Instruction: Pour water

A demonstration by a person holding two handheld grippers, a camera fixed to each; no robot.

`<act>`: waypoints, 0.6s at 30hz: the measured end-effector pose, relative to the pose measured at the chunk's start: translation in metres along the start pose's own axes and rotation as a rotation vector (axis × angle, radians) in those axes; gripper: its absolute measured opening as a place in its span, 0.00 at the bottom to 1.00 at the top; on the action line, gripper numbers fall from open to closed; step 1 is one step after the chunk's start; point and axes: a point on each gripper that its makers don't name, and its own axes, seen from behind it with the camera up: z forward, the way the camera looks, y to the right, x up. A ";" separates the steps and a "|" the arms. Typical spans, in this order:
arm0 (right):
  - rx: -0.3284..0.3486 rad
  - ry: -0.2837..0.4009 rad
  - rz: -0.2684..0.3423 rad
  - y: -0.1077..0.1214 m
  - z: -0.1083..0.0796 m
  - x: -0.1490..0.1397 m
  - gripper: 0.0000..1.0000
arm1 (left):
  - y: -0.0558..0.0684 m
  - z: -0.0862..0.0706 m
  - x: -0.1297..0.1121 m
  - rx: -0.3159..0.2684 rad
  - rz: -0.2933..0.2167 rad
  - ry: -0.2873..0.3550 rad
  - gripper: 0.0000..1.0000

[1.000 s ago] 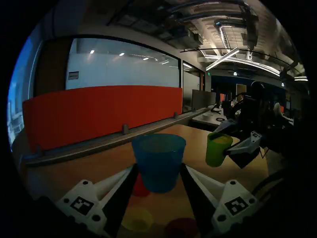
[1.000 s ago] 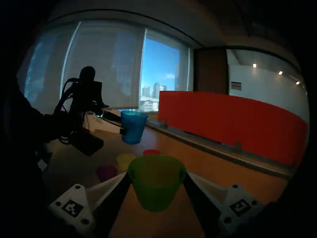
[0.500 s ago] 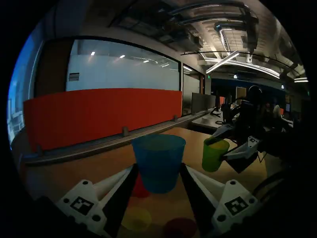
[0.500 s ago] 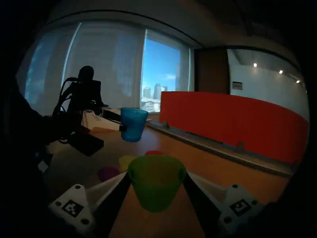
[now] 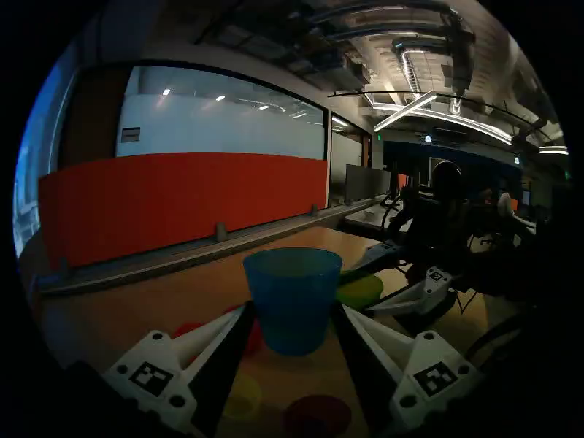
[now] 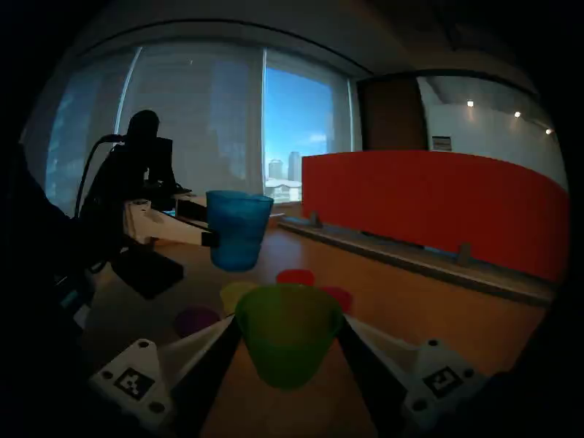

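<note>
Left gripper (image 5: 292, 321) first: its jaws are clamped on either side of the blue cup (image 5: 292, 292), which is held upright and off the table with its mouth level. The right gripper (image 6: 288, 328) is likewise clenched on the green cup (image 6: 288, 350), dead centre between its fingers. Now for the relation that matters. In the left gripper view the green cup sits just beside the blue one on its right, partly tucked behind it, and it's tipped so that its open mouth faces the blue cup. So the green looks like the pourer and the blue the receiver. In the right gripper view the blue cup hangs ahead and up to the left, near but not touching. By my reading the cups are close enough, and the next move turns on height: the green lip has to ride over the blue rim before any more tilt, or the pour lands outside. Whether the lip clears that rim yet, I can't tell, and no water shows in either cup in this dim light. Below them, a cluster of small cups (image 6: 296, 277) sits on the wooden table (image 6: 409, 306), right under any spill.
</note>
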 end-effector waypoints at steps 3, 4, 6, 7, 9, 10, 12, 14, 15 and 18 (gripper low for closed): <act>0.002 0.010 -0.001 -0.001 0.008 0.004 0.92 | 0.001 -0.001 -0.002 -0.001 -0.003 -0.001 0.76; 0.002 0.012 -0.001 -0.001 0.010 0.006 0.92 | 0.001 -0.002 -0.003 -0.001 -0.004 -0.001 0.76; 0.004 0.017 -0.001 -0.001 0.013 0.009 0.92 | 0.001 -0.002 -0.004 -0.001 -0.005 -0.002 0.76; 0.005 0.019 -0.002 -0.002 0.014 0.011 0.92 | 0.001 -0.003 -0.004 0.000 -0.005 -0.001 0.76; 0.006 0.023 -0.004 -0.003 0.016 0.014 0.92 | 0.001 -0.003 -0.005 0.000 -0.006 0.000 0.76; 0.007 0.024 -0.005 -0.003 0.017 0.014 0.92 | 0.001 -0.003 -0.005 0.000 -0.006 0.001 0.76; 0.009 0.024 -0.007 -0.005 0.018 0.015 0.92 | 0.001 -0.004 -0.004 -0.001 -0.006 0.003 0.76; 0.011 0.021 -0.009 -0.006 0.019 0.015 0.92 | 0.001 -0.004 -0.003 -0.002 -0.004 0.005 0.76; 0.012 0.020 -0.010 -0.006 0.019 0.015 0.92 | 0.001 -0.005 -0.003 -0.002 -0.002 0.007 0.76; 0.012 0.018 -0.012 -0.007 0.020 0.015 0.92 | 0.001 -0.006 -0.001 -0.002 0.010 0.010 0.76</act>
